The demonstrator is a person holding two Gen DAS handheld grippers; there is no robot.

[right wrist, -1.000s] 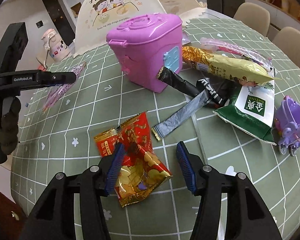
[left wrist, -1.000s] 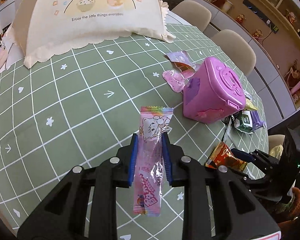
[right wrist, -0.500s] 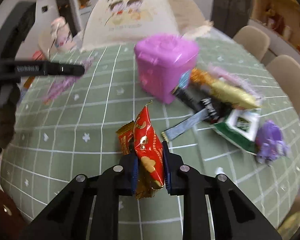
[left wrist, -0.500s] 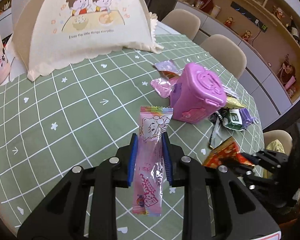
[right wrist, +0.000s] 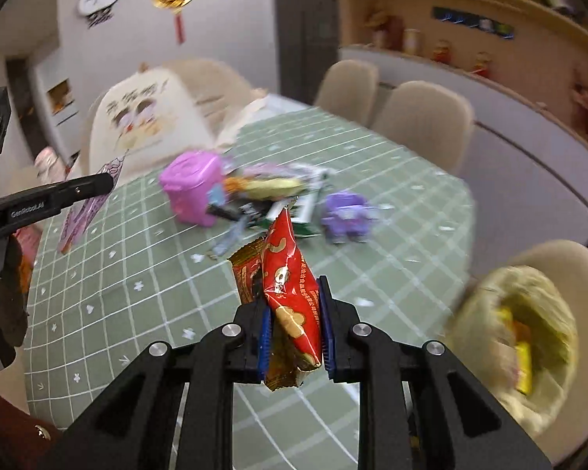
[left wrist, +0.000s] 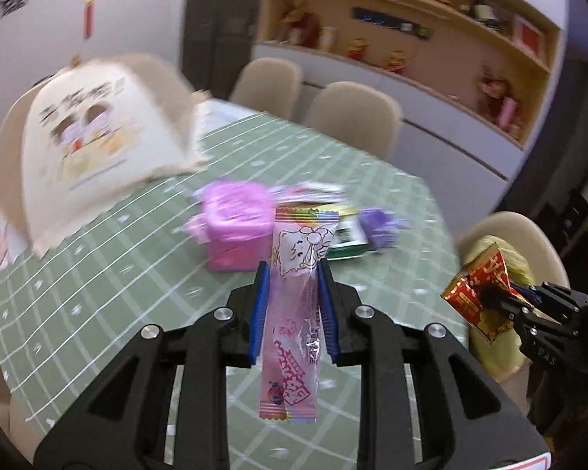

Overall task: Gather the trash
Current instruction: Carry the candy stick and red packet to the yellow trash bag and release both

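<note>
My left gripper (left wrist: 293, 305) is shut on a long pink candy wrapper (left wrist: 294, 313) and holds it well above the green checked table (left wrist: 117, 274). My right gripper (right wrist: 296, 329) is shut on a red and gold snack wrapper (right wrist: 290, 293), also lifted above the table; it shows in the left wrist view (left wrist: 478, 297) too. A yellow-lined trash bag (right wrist: 521, 337) with wrappers inside sits on a chair at the lower right. More wrappers (right wrist: 270, 192) lie by a pink toy bin (right wrist: 192, 188).
A cream mesh food cover (left wrist: 98, 149) stands at the table's far left. A purple toy carriage (right wrist: 347, 215) sits right of the wrapper pile. Beige chairs (right wrist: 423, 125) line the far side, with a shelf wall behind.
Both grippers have risen and pulled back from the table with their wrappers. The views now look more level, and the trash bag on the chair has come into view.
</note>
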